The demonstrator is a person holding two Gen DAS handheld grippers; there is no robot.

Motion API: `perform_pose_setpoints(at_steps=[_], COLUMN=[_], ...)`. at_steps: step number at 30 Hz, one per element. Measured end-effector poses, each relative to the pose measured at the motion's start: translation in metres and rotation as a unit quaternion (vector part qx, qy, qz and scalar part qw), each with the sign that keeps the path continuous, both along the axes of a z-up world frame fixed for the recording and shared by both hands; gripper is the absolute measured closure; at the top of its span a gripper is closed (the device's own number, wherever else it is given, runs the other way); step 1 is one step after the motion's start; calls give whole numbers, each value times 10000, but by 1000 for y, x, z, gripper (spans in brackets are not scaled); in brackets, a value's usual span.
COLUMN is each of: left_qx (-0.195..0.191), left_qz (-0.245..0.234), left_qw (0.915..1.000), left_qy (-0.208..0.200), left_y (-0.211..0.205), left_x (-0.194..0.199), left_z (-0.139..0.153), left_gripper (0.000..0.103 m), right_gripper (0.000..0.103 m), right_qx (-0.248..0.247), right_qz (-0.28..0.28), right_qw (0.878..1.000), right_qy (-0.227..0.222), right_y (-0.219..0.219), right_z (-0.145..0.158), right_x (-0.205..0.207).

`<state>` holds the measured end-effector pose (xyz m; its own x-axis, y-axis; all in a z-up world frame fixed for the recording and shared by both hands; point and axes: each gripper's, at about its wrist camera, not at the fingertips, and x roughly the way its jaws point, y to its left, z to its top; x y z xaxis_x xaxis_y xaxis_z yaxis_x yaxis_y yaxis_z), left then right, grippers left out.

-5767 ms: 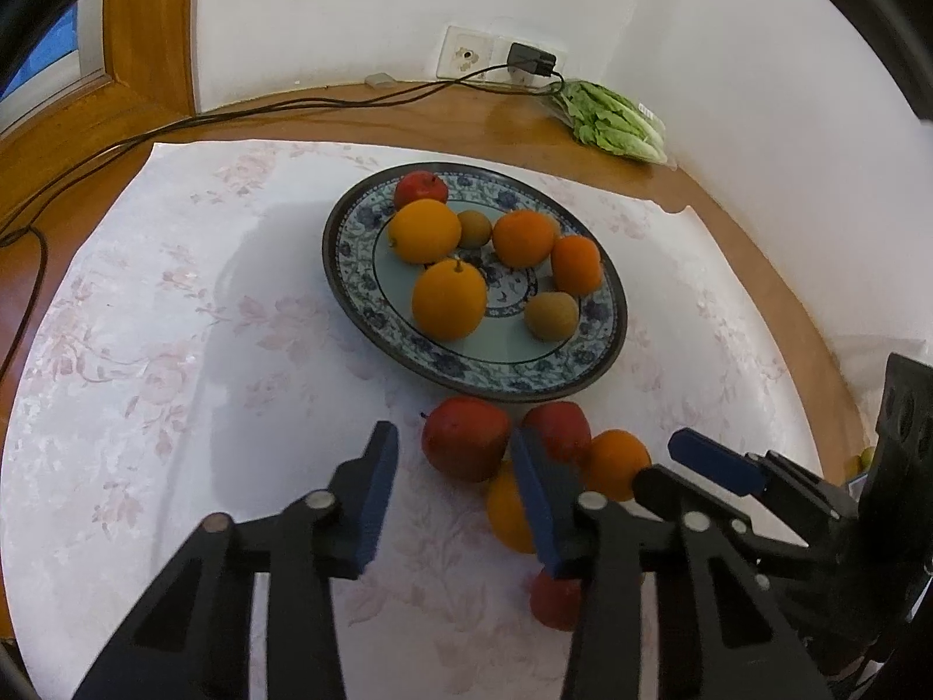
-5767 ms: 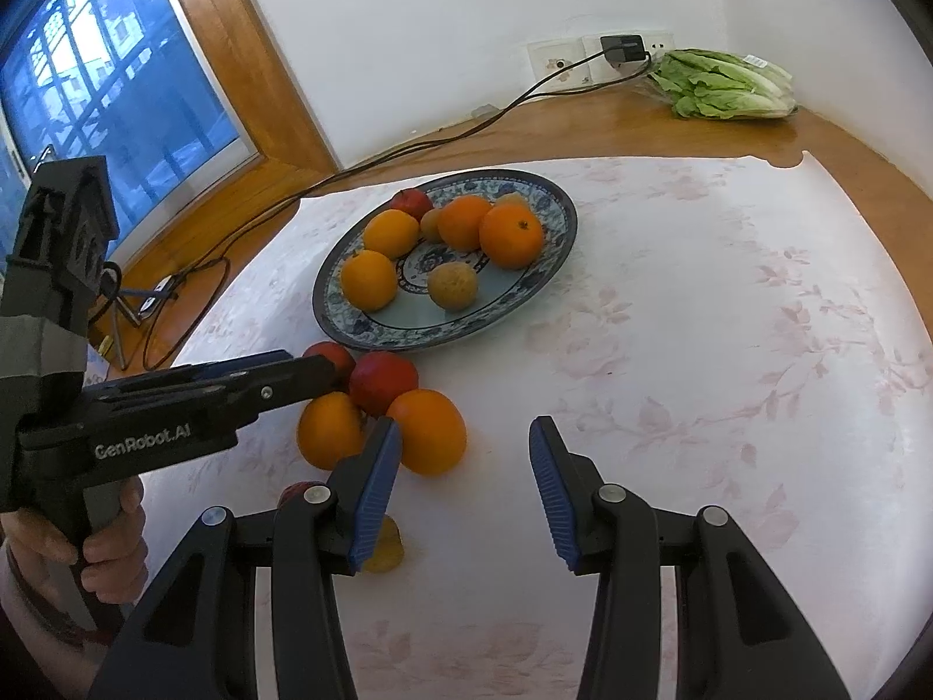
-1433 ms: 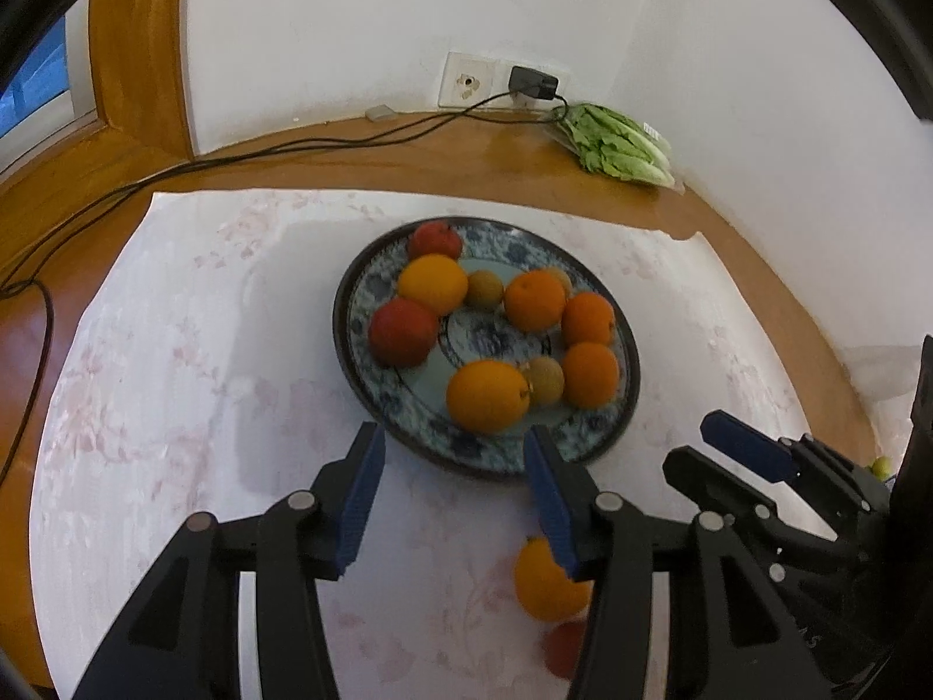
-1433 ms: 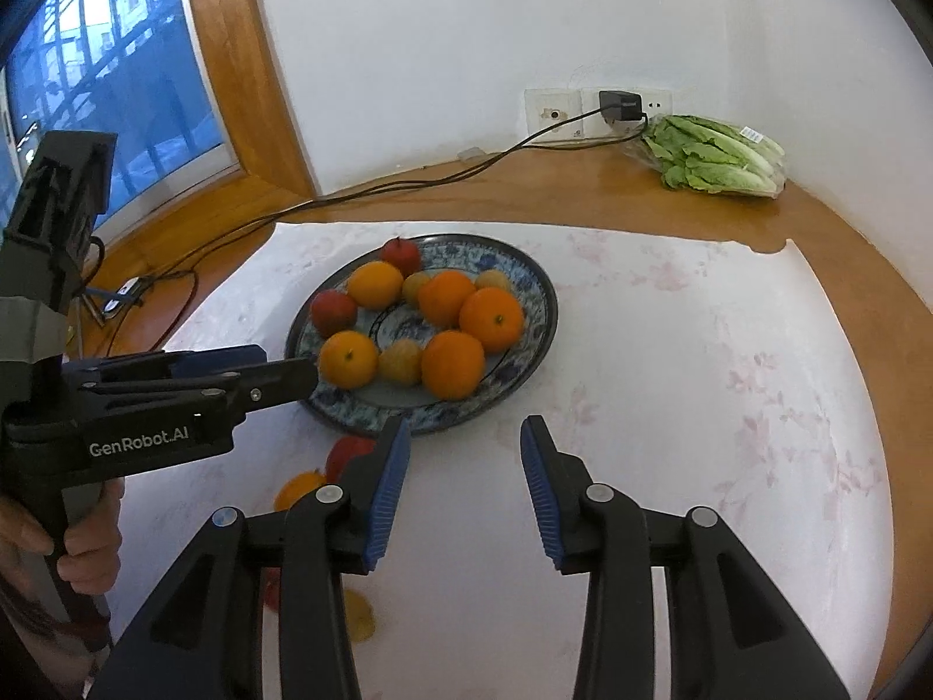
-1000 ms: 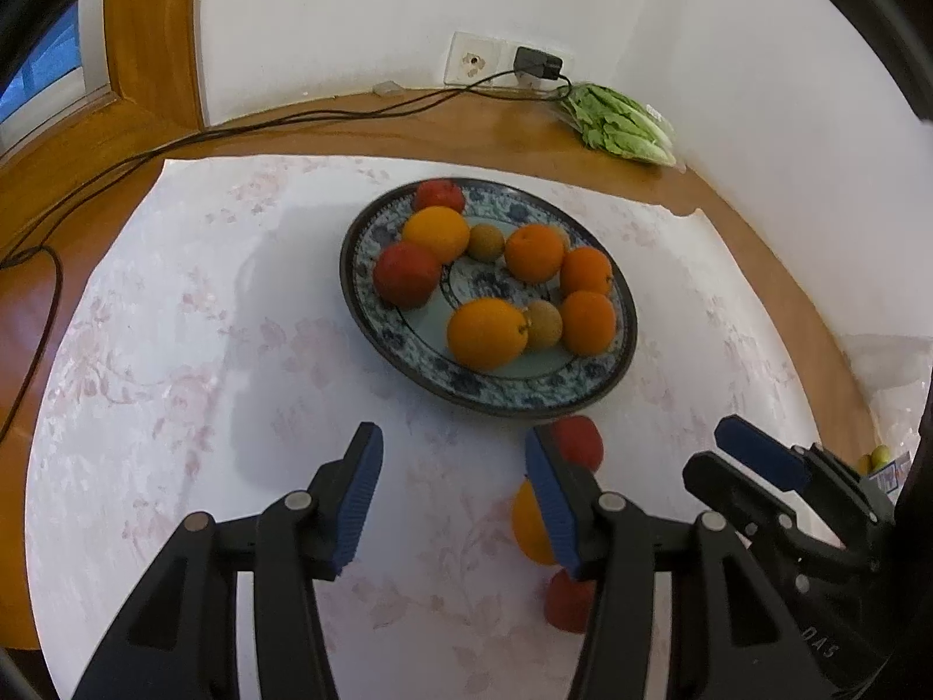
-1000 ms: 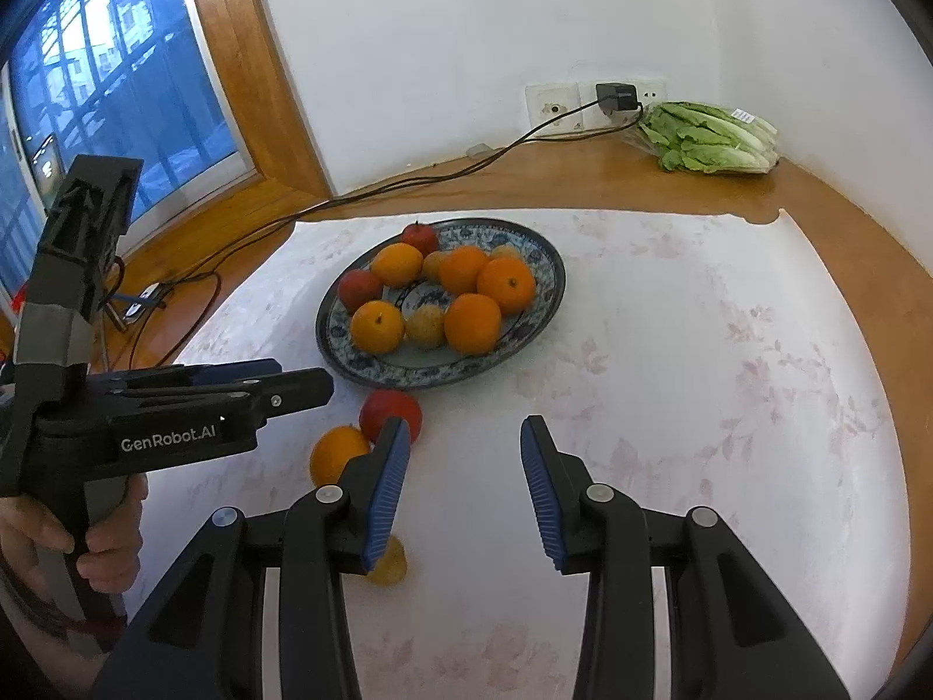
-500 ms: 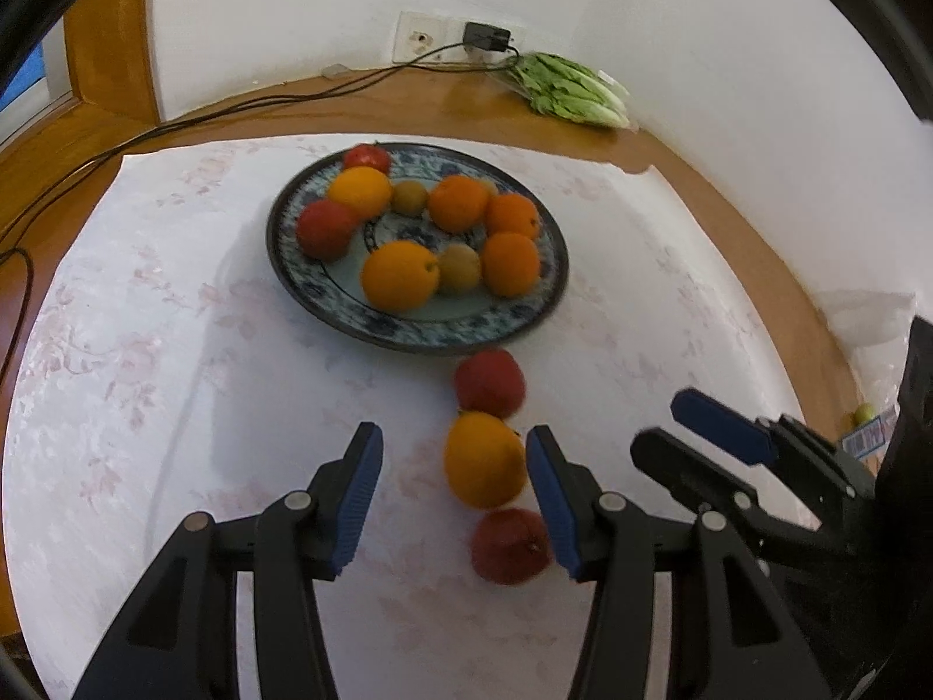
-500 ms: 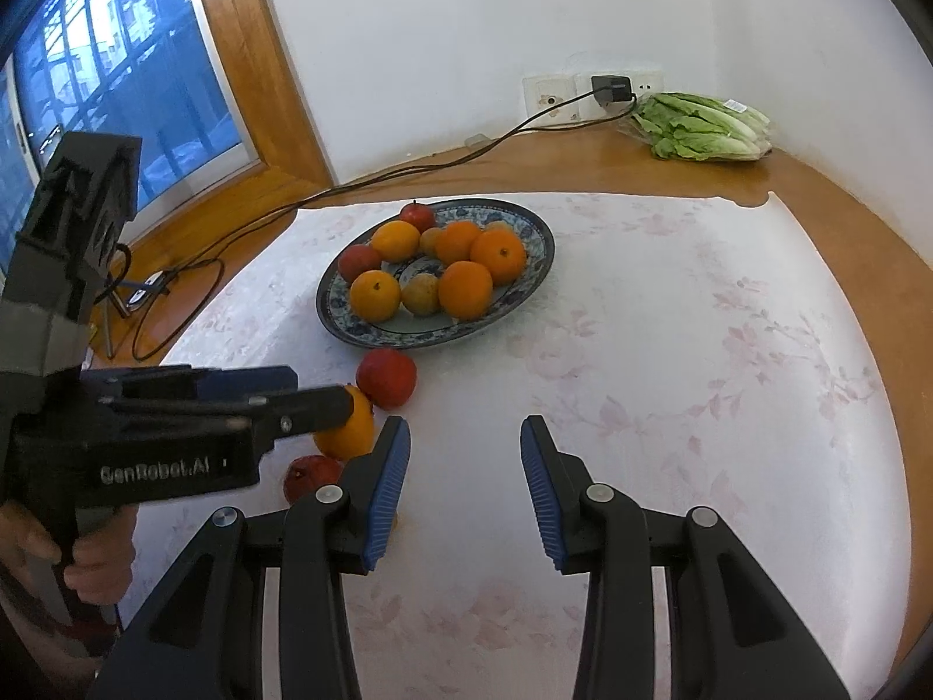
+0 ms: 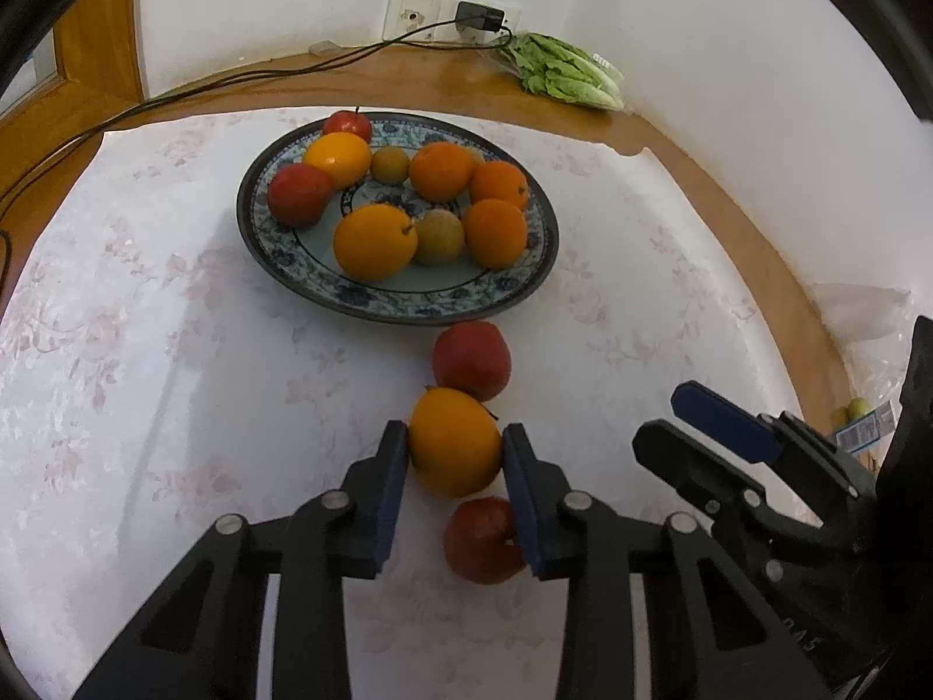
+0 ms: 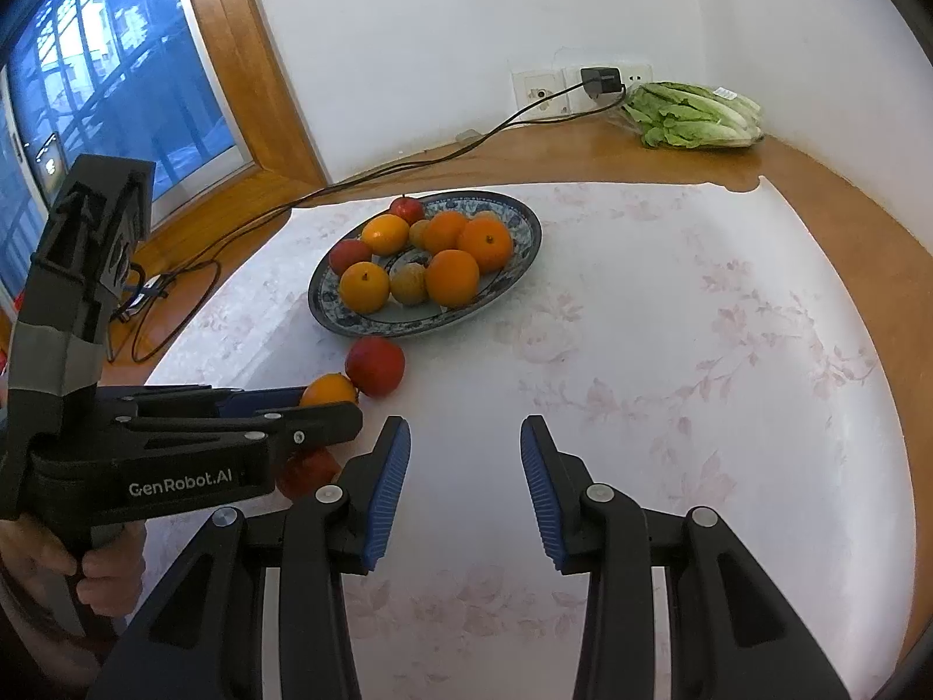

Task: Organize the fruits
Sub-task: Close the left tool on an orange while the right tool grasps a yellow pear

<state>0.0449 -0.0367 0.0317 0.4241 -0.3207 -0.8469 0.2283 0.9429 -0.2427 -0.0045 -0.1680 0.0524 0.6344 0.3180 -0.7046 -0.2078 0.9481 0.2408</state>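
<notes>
A blue patterned plate holds several oranges, red apples and small brown fruits. In front of it, on the floral cloth, a red apple, an orange and a second red apple lie in a row. My left gripper has its jaws closing on the orange, and both blue pads touch its sides. From the right wrist view the left gripper reaches in from the left at the orange. My right gripper stands open over bare cloth with nothing between its fingers.
A bagged lettuce lies on the wooden ledge by the wall socket, where a charger and its cable run left. A window fills the left. A white plastic bag sits at the right edge. A person's hand grips the left handle.
The left gripper's jaws have narrowed from wide apart to touching both sides of the orange on the cloth. The right gripper has kept still.
</notes>
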Motion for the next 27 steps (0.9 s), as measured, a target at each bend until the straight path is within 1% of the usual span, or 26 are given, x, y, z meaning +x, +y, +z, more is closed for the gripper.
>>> perform_pose_setpoints(at_steps=[6,13,19,27], left_qx=[17,61,125,128], left_qz=[36,323,482,603], left_qw=[10000,9993,9985,9978], left_qy=[-81,-164,-231,-233], left_y=[3,22,32,40], left_x=[-1,-1,-1,-1], left_z=[2,6,7,6], left_gripper=[69,69,69,69], right_gripper=[62,62,62,63], right_qx=[32,68,158,87], right_qz=[18,89,371,677], right_qw=[10000,9999,9991,9973], right_qy=[63,93,161,260], right_y=[1,4,14,27], right_z=[-3,-4,-6,-12], right_x=[-1,-2,-7,-11])
